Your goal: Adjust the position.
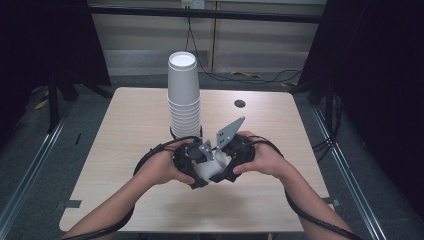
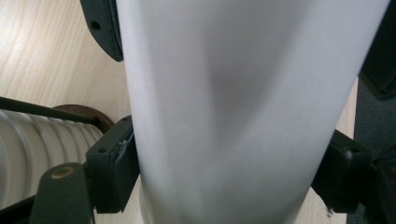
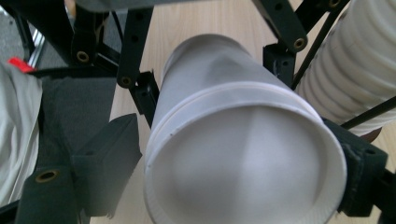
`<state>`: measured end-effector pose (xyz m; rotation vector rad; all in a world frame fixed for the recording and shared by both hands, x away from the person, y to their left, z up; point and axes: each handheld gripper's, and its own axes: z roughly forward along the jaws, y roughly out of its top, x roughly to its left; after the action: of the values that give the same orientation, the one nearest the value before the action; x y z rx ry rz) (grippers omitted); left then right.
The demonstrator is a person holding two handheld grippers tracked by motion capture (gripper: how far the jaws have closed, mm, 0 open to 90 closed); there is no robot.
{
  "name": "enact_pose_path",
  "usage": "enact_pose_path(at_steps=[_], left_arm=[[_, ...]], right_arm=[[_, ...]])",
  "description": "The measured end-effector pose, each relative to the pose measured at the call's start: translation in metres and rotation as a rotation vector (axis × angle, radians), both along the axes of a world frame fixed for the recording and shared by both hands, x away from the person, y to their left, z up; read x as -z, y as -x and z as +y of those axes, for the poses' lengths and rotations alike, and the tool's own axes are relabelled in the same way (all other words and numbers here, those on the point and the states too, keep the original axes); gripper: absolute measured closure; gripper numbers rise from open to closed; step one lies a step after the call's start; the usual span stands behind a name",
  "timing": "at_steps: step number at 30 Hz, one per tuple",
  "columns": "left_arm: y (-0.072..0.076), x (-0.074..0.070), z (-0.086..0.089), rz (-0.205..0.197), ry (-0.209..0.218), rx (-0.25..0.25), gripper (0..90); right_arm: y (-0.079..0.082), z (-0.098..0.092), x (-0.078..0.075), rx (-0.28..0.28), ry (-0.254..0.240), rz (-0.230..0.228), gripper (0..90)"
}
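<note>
Table (image 1: 130,130), held cup (image 1: 212,167) (nested pair)

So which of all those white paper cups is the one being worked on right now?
Start at the light wooden table and its tall stack of white paper cups. Just in front of it, two hands hold black grippers together. The single white paper cup lies sideways between them, squeezed in the left gripper, unlike the stacked upright ones.

High view looks forward and down over the counter (image 1: 125,130). Both gripper views sit very close to one paper cup (image 2: 233,112), seen from opposite sides; cup stack (image 3: 355,79) at two o'clock.
</note>
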<state>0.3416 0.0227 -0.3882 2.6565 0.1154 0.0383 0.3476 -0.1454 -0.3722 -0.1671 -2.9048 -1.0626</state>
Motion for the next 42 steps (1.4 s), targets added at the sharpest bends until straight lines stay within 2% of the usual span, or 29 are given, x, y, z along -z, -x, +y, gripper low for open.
enact_pose_path(at_steps=[3,4,5,6,8,9,10,13,15,16,17,18,20,21,23,26,29,31,32,35,38,40,42], left_arm=[[0.001,0.000,0.000,-0.003,-0.008,0.002,21.1],[-0.001,0.000,-0.001,0.000,-0.015,0.034,21.1],[-0.001,0.000,-0.001,0.002,-0.020,0.035,21.1],[0.000,0.000,-0.001,0.001,-0.020,0.022,21.1],[0.006,0.004,-0.003,0.038,0.015,-0.036,21.1],[0.003,0.002,-0.002,0.025,-0.022,0.004,21.1],[0.001,0.001,-0.002,-0.008,-0.035,0.024,21.1],[0.001,0.001,-0.003,-0.016,-0.035,0.031,21.1],[0.003,0.002,-0.004,-0.005,-0.028,0.024,21.1],[0.002,0.001,-0.004,-0.008,-0.039,0.034,21.1],[0.003,0.001,-0.004,-0.005,-0.036,0.030,21.1],[0.005,0.002,-0.005,-0.001,-0.026,0.005,21.1],[0.003,0.002,-0.004,-0.002,-0.039,0.042,21.2],[0.004,0.002,-0.004,-0.002,-0.028,0.028,21.3],[0.003,0.002,-0.004,-0.006,-0.027,0.038,21.2],[0.002,0.003,-0.002,-0.017,-0.010,0.053,20.6],[-0.001,0.002,0.001,-0.020,0.007,0.071,18.7],[-0.002,0.004,0.002,-0.002,0.047,0.065,17.8],[-0.004,0.004,0.003,0.004,0.050,0.081,17.5],[-0.003,0.005,0.004,0.013,0.060,0.056,16.7],[-0.003,0.006,0.005,0.021,0.075,0.056,16.1],[-0.004,0.006,0.008,0.038,0.104,0.044,15.6],[-0.005,0.006,0.010,0.031,0.126,0.036,15.3]], right_arm=[[0.001,0.002,-0.001,-0.007,0.043,0.001,16.0],[0.001,0.003,-0.001,-0.015,0.060,0.000,16.5],[0.001,0.004,-0.001,-0.019,0.071,0.001,16.7],[0.001,0.005,-0.001,-0.021,0.079,0.001,17.4],[0.000,0.006,-0.002,-0.023,0.100,-0.011,18.8],[0.000,0.007,-0.002,-0.022,0.105,-0.011,19.7],[0.000,0.007,-0.003,-0.025,0.109,-0.014,21.1],[0.000,0.008,-0.004,-0.025,0.117,-0.011,23.2],[0.000,0.009,-0.005,-0.029,0.132,-0.006,23.4],[0.000,0.009,-0.005,-0.038,0.142,-0.006,23.4],[0.001,0.010,-0.005,-0.033,0.146,-0.002,23.6],[0.002,0.011,-0.005,-0.022,0.148,0.003,23.9],[0.002,0.011,-0.005,-0.022,0.157,0.001,24.4],[0.004,0.012,-0.005,0.002,0.156,0.014,24.8],[0.003,0.012,-0.005,-0.018,0.168,-0.007,25.4],[0.002,0.010,-0.006,-0.008,0.164,-0.010,25.7],[0.001,0.008,-0.006,0.011,0.153,0.011,25.6],[0.001,0.006,-0.006,0.020,0.140,0.020,25.5],[0.001,0.005,-0.006,0.021,0.139,0.014,25.5],[0.001,0.004,-0.006,0.014,0.117,0.022,25.2],[0.001,0.004,-0.005,0.013,0.115,0.024,25.1],[0.000,0.002,-0.005,0.017,0.104,0.029,24.9],[0.000,0.000,-0.005,0.024,0.093,0.029,24.8]])
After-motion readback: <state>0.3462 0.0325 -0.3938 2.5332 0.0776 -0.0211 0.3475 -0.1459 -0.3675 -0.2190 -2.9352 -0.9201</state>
